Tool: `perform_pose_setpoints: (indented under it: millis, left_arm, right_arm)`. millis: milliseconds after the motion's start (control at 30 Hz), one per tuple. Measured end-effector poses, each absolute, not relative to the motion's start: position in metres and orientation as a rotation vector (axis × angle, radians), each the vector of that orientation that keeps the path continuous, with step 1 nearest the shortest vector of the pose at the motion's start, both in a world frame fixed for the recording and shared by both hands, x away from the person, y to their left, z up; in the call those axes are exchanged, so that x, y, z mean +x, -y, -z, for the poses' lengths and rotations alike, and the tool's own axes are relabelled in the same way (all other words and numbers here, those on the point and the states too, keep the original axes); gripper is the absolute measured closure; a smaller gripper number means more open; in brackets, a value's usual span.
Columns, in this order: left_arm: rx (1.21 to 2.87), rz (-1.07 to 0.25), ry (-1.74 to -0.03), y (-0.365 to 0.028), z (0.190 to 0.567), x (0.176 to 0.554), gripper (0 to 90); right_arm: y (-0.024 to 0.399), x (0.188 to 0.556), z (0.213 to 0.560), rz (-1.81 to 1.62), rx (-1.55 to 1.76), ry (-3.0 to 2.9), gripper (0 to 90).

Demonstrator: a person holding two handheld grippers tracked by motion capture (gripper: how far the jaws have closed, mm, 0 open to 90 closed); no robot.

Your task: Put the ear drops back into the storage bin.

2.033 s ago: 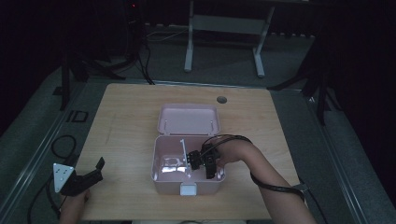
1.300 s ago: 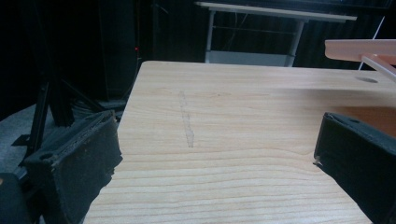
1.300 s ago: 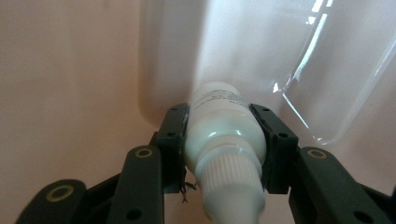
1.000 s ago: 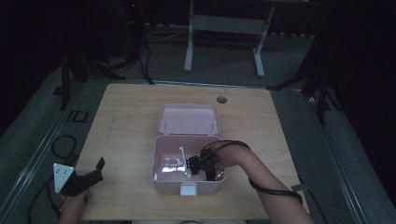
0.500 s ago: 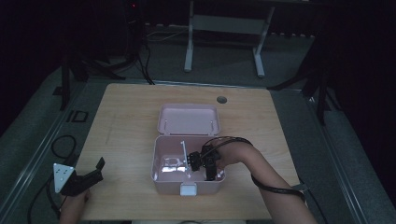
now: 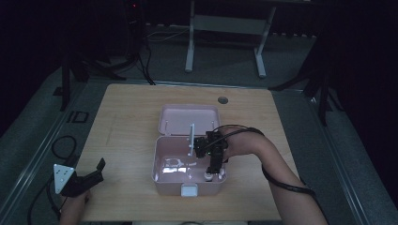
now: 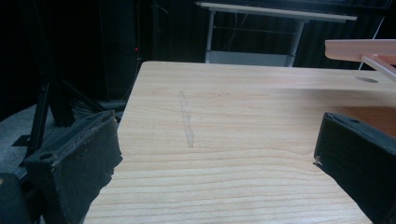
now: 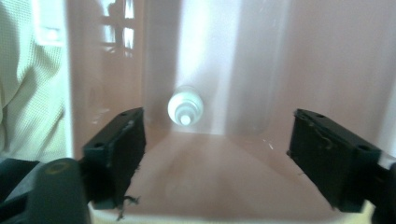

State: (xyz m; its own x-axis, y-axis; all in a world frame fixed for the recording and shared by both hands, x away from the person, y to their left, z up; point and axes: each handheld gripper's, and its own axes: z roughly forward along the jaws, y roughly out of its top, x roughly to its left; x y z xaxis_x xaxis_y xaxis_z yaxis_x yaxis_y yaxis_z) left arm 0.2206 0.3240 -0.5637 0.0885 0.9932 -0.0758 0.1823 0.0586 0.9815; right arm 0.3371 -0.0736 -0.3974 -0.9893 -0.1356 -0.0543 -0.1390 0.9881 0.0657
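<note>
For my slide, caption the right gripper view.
Open right gripper above a small white bottle standing in a pink box.

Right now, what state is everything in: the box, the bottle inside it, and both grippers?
pink box: open, lid laid back flat behind it.
small white bottle: standing in the box's near right corner, free of the jaws.
right gripper: over the box, pointing down, jaws just opened, nothing between them.
left gripper: at the table's near left edge, open, holding nothing.
</note>
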Motion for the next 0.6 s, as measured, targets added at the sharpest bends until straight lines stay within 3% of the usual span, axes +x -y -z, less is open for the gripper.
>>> perform_pose_setpoints:
  millis: [233,600]
  left_arm:
    - [1.335,-0.997,-1.300,-0.324,0.564,0.221,0.5]
    - [1.331,-0.998,-1.300,-0.324,0.564,0.221,0.5]
  right_arm:
    - [0.097,0.340,0.368,-0.204,-0.159,-3.032,14.3]
    - [0.137,0.348,0.374,-0.234,-0.041,-3.007,14.4]
